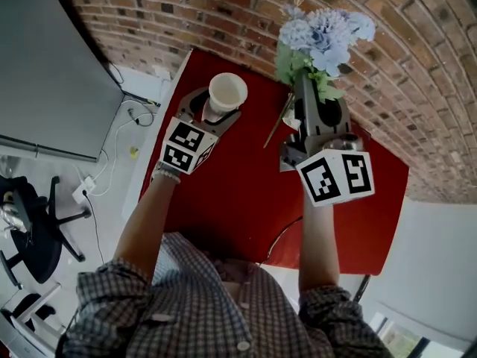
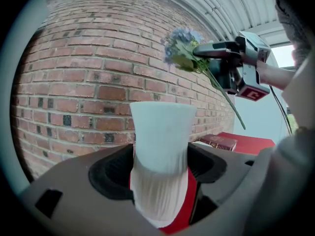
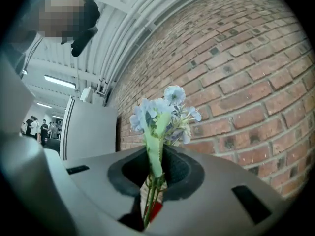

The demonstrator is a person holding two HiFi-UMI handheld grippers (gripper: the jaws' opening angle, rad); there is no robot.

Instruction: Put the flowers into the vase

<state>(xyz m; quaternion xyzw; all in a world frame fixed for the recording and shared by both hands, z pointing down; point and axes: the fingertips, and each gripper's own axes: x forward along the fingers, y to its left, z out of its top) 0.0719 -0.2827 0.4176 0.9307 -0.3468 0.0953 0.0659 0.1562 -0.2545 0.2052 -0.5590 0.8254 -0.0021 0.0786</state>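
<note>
A white ribbed vase (image 1: pixel 226 93) (image 2: pixel 162 151) stands upright at the far left of the red table (image 1: pixel 238 200), and my left gripper (image 1: pixel 216 112) (image 2: pixel 160 181) is shut on its body. My right gripper (image 1: pixel 317 95) (image 3: pixel 152 195) is shut on the green stems of a bunch of pale blue flowers (image 1: pixel 324 32) (image 3: pixel 162 114) (image 2: pixel 182 45), held high in the air to the right of the vase. The blooms point toward the brick wall, and the long stem ends (image 1: pixel 279 121) (image 2: pixel 229 102) hang down behind the jaws.
A brick wall (image 1: pixel 417 58) runs right behind the table. A dark red book (image 2: pixel 216 142) lies on the table by the wall. On the left, the floor holds cables (image 1: pixel 112 162) and a black chair (image 1: pixel 30 230). A grey panel (image 1: pixel 45 66) stands at the far left.
</note>
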